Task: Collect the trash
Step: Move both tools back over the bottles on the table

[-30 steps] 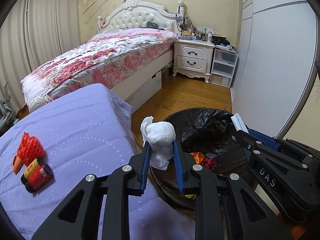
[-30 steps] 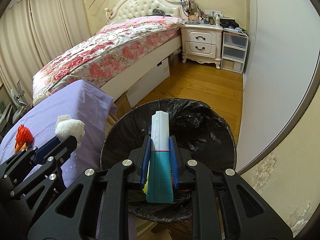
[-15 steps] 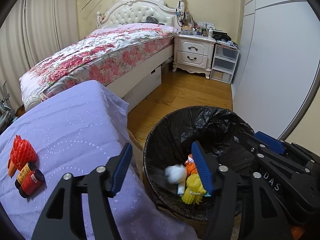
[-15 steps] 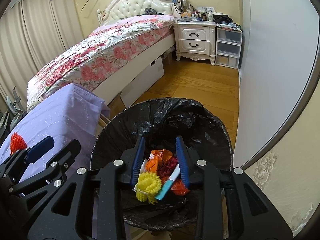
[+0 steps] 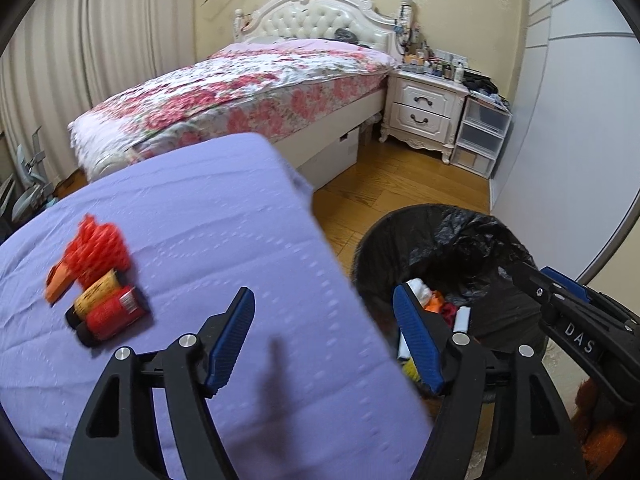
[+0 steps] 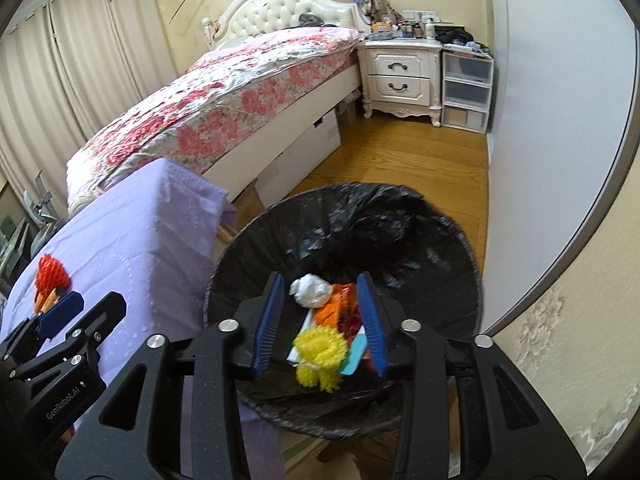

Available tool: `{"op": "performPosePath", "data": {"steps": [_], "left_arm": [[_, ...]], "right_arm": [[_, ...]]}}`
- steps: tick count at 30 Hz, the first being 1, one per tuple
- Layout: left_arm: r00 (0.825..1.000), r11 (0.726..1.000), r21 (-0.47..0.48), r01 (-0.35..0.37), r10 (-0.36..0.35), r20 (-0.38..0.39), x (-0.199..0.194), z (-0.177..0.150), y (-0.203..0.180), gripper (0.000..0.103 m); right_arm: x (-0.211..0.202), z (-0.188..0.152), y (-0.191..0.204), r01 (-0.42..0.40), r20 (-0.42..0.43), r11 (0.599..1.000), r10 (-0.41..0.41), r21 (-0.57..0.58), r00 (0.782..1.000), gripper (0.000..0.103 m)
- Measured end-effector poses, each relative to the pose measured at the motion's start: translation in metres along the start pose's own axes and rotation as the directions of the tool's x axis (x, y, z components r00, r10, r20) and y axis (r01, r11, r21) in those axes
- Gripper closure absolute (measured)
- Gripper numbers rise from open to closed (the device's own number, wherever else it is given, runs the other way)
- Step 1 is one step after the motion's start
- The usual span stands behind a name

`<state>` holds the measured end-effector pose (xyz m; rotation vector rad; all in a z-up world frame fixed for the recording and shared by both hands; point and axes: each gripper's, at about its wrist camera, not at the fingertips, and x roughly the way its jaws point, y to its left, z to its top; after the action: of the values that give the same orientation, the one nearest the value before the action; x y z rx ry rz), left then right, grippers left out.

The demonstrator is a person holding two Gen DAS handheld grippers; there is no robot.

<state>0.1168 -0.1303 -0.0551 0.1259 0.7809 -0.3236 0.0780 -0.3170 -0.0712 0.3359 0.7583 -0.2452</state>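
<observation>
A bin lined with a black bag (image 6: pixel 400 216) stands on the floor beside the purple-covered table (image 5: pixel 200 208). In it lie a white tissue wad (image 6: pixel 310 290), a yellow foam net (image 6: pixel 320 354), a teal-and-white box (image 6: pixel 354 354) and orange wrappers. My right gripper (image 6: pixel 320 284) hangs above the bin, its jaws opening with nothing gripped. My left gripper (image 5: pixel 322 304) hovers over the table's right edge, jaws opening and empty. A red foam net (image 5: pixel 98 250), an orange scrap (image 5: pixel 58 284) and small red and yellow cylinders (image 5: pixel 108 312) lie on the cloth to its left.
A bed with a floral cover (image 5: pixel 248 92) stands beyond the table. A white nightstand (image 5: pixel 424 112) and plastic drawers (image 5: pixel 484 136) sit at the far wall. A grey wardrobe door (image 6: pixel 552 140) runs along the right, close to the bin. Wooden floor lies between.
Both grippers opened and let go: the tissue wad fell from the left one and the teal-and-white box from the right one into the bin. The left gripper swung left over the table.
</observation>
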Motion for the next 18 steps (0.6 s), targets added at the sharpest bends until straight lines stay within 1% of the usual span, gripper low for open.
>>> {"op": "performPosePath", "data": {"steps": [5,9,14,18], "left_arm": [[0.999,0.998,-0.044,-0.041,0.04,-0.019,-0.015,-0.018,0.036,0.033],[0.996,0.992,-0.086,-0.091,0.09,-0.022,-0.03,-0.031,0.069,0.032],[0.988,0.975,-0.157,-0.154,0.152,-0.029,-0.041,-0.041,0.114,0.032],[0.978,0.954,-0.216,-0.207,0.202,-0.043,-0.047,-0.048,0.154,0.032]], "right_arm": [[-0.003,-0.01,0.033,-0.05,-0.016,0.997,0.05,-0.063,0.999,0.064],[-0.008,-0.013,0.064,-0.095,-0.022,0.989,0.093,-0.115,0.995,0.063],[-0.007,-0.019,0.103,-0.144,-0.045,0.973,0.138,-0.181,0.989,0.063],[-0.004,-0.027,0.134,-0.179,-0.078,0.956,0.166,-0.231,0.983,0.062]]}}
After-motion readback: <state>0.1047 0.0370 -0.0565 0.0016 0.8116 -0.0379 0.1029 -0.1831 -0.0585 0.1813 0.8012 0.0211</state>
